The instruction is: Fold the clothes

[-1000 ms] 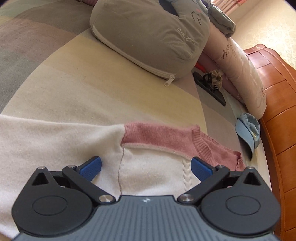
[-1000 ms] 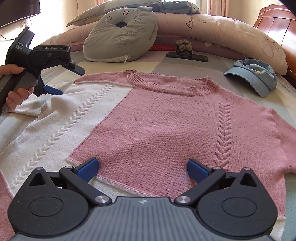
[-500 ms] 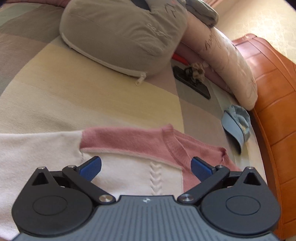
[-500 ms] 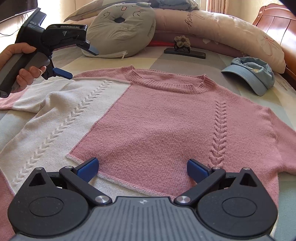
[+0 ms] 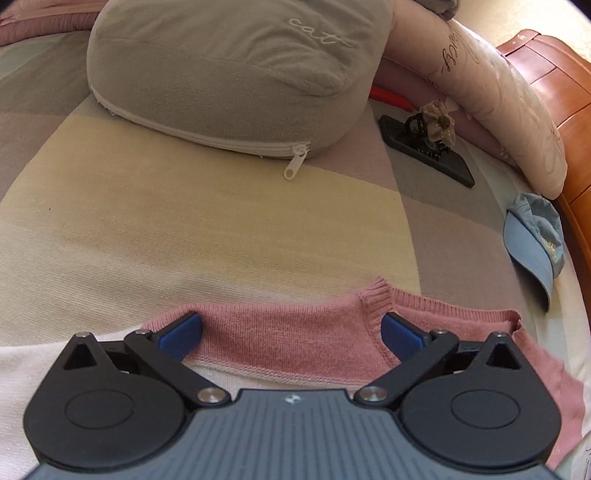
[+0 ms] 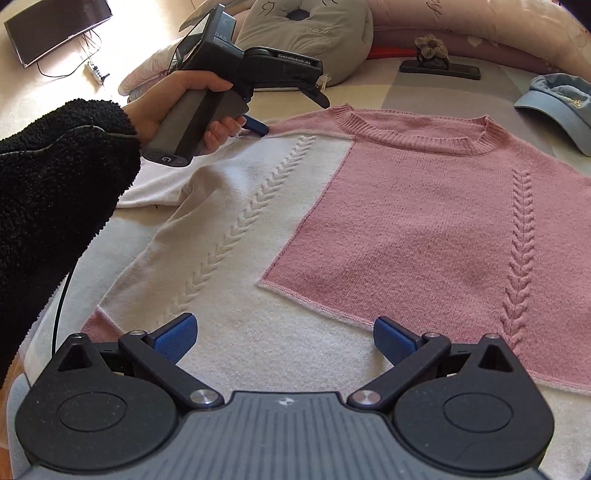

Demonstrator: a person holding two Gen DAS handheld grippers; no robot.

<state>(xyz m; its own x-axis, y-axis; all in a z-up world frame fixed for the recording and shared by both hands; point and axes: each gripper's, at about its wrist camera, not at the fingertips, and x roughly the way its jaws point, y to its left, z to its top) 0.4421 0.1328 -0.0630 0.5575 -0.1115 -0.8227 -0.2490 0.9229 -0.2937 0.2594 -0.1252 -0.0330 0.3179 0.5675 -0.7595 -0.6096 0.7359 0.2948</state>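
- Left gripper, jaws spread wide, poised at the shoulder of the pink-and-white sweater lying flat on the bed
- Right gripper, jaws parted, empty, over the hem; a shallow pinch could catch one knit layer, skewing the fold

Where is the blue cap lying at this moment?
In the right wrist view, the blue cap lies on the bed at the far right, beyond the sweater, near the long pink pillow.
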